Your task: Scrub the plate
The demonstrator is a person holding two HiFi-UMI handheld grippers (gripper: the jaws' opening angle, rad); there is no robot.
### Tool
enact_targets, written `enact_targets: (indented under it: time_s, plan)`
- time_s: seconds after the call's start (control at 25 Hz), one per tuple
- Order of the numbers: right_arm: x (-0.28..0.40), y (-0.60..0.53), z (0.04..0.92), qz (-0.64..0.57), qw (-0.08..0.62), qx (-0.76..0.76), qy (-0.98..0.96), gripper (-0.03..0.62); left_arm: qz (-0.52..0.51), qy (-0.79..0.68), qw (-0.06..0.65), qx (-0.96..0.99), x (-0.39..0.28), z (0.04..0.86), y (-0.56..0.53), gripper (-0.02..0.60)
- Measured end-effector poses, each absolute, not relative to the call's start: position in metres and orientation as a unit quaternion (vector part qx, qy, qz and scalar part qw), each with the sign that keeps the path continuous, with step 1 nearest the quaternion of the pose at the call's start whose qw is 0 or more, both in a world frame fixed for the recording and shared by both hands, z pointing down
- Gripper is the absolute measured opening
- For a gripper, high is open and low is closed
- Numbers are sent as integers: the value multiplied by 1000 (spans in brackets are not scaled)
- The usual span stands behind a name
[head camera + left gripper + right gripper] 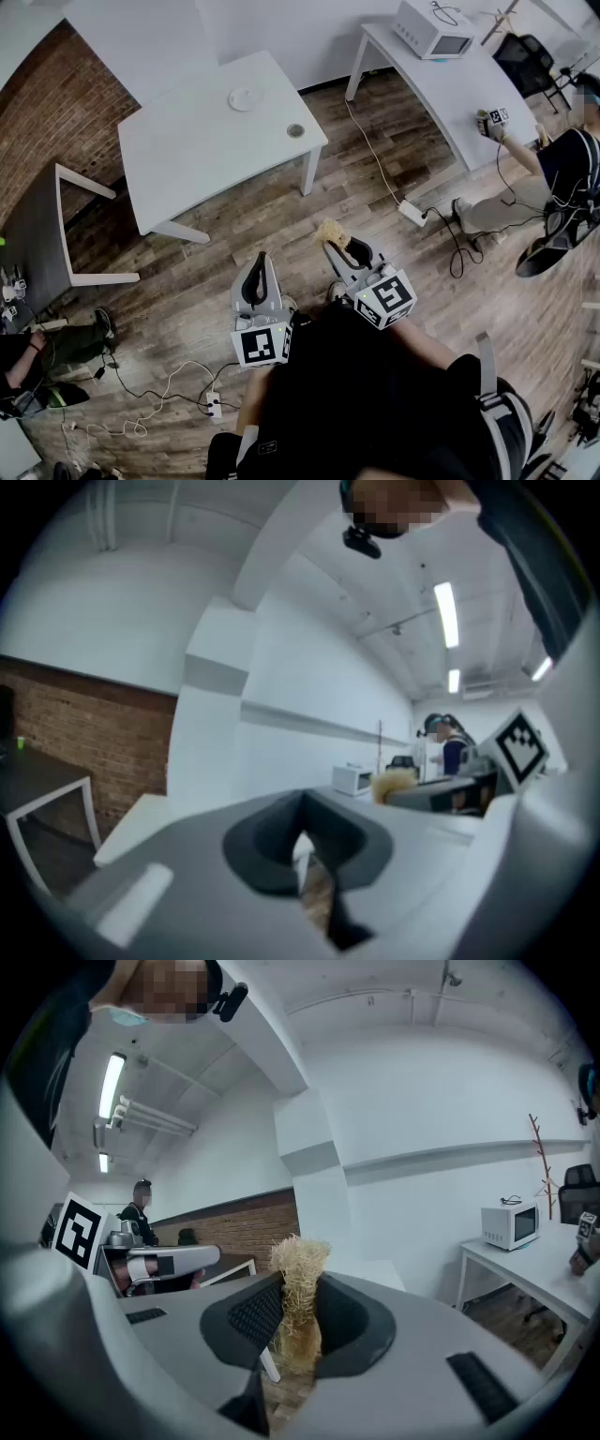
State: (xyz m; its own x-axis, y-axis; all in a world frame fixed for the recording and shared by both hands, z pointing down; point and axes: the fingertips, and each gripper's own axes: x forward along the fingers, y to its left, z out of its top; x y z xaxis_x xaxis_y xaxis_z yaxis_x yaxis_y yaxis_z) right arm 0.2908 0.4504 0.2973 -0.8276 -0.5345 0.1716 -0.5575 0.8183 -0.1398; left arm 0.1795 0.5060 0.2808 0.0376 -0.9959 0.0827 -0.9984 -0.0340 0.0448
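In the head view the person stands on the wooden floor with both grippers raised close to the body. The plate [242,98] lies on the far side of the white table [178,159], well apart from both tools. A small round object [295,130] sits nearer the table's right edge; it may be a cup, but it is too small to tell. The right gripper [337,246] carries a straw-coloured scrubber [330,231] whose tuft sticks out past its tips, and the left gripper [260,262] points up beside it.

The left gripper view shows its jaws pressed together with nothing between them, so that tool is clenched and empty.

The right gripper view shows the fibrous scrubber clamped between the dark pads, its frayed top standing above them.

Scrubbing has not begun, and the step in hand looks like the approach to the table. To do it well, the person would step in close and steady the plate's rim with the empty left tool. The protruding tuft, not the hard jaw tips, should meet the plate's face.
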Motion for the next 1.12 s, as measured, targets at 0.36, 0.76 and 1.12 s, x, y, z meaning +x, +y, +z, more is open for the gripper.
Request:
enact_targets:
  time_s: [0.36, 0.76, 1.12]
  plan:
    - [288, 451, 299, 87, 68, 289, -951, 80, 15, -701, 50, 711, 174, 281, 507, 2]
    - [264, 454, 299, 91, 64, 290, -950, 81, 15, -711, 62, 701, 146, 287, 520, 3]
    - [228, 464, 304, 90, 73, 310, -944, 81, 9, -706, 67, 705, 100, 292, 545, 2]
